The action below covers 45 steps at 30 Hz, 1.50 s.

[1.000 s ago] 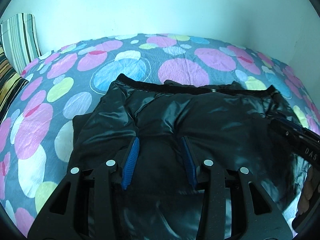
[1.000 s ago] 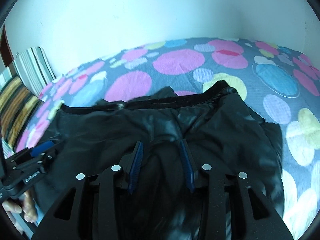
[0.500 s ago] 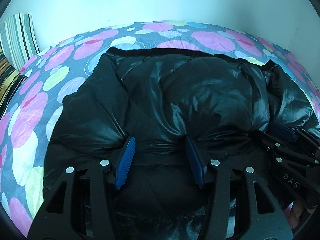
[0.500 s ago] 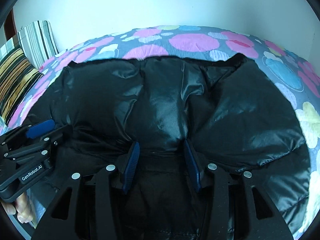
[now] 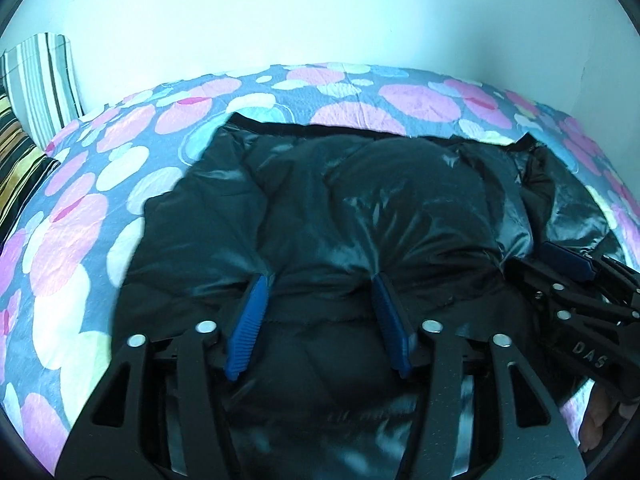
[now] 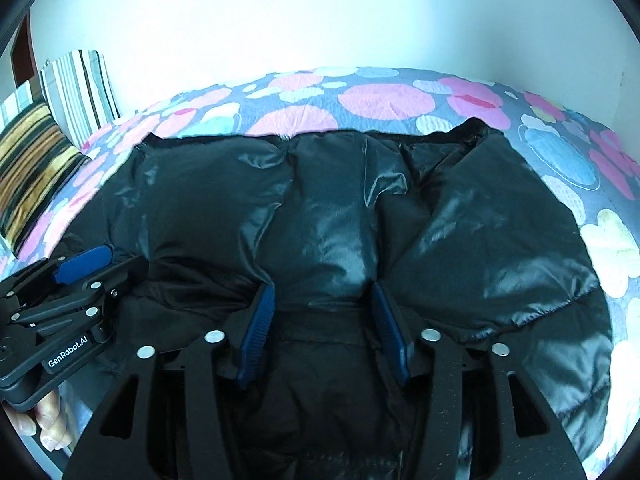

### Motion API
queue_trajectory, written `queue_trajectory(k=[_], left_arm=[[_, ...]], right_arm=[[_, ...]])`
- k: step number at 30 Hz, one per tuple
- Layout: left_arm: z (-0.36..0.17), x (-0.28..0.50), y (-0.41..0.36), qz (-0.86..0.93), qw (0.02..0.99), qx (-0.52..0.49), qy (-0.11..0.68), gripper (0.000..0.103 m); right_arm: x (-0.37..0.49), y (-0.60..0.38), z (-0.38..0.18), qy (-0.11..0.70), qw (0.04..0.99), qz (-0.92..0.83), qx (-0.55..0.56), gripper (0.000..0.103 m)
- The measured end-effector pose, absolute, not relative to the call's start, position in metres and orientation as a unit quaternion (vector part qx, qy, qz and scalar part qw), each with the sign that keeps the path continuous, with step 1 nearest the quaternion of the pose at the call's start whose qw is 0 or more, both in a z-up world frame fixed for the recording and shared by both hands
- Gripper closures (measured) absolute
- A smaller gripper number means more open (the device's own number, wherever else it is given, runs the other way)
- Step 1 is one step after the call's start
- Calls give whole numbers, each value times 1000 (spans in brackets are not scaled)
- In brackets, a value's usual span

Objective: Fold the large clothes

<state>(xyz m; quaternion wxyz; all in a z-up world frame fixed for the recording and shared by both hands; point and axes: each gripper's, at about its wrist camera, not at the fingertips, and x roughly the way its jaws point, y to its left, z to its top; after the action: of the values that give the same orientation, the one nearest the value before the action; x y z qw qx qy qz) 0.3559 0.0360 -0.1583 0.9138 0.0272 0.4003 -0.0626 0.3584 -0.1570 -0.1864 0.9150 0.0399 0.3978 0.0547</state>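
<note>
A shiny black puffer jacket lies on the bed and fills both views; it also shows in the right wrist view. My left gripper has its blue fingers set apart with a thick fold of the jacket bunched between them. My right gripper grips the jacket's near edge the same way. Each gripper shows in the other's view: the right gripper at the far right, the left gripper at the far left. Both hold the near edge folded over toward the far hem.
The bed sheet is grey with pink, white and blue circles. Striped pillows stand at the far left against a white wall. The wall also closes the right side.
Both grippers carried the jacket's near edge forward over the garment, so it bulged up and filled the views. Since half a second ago it has settled slightly lower.
</note>
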Motion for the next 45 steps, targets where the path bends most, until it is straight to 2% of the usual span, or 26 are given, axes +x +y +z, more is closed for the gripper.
queue_trajectory(k=[3, 7, 13, 19, 25, 32, 42, 45], left_arm=[[-149, 345, 49, -64, 916, 11, 396, 39], [-138, 327, 80, -43, 921, -15, 386, 27], [-142, 312, 135, -10, 916, -66, 395, 20], [-163, 309, 166, -39, 896, -127, 424, 16], [-177, 313, 162, -73, 882, -157, 439, 12], [-187, 323, 155, -95, 871, -171, 451, 11], [-199, 334, 158, -121, 851, -211, 466, 12], [-201, 336, 157, -135, 843, -222, 471, 26]], right_arm=[[344, -161, -173, 386, 919, 62, 55, 44], [321, -171, -153, 362, 928, 63, 64, 36], [293, -218, -138, 348, 931, 29, 105, 30], [288, -270, -159, 376, 914, -13, 150, 29], [296, -281, -183, 400, 899, -9, 178, 27], [298, -278, -192, 408, 899, -6, 159, 21], [301, -287, -201, 414, 891, -4, 185, 18], [303, -289, -209, 420, 884, -2, 207, 18]])
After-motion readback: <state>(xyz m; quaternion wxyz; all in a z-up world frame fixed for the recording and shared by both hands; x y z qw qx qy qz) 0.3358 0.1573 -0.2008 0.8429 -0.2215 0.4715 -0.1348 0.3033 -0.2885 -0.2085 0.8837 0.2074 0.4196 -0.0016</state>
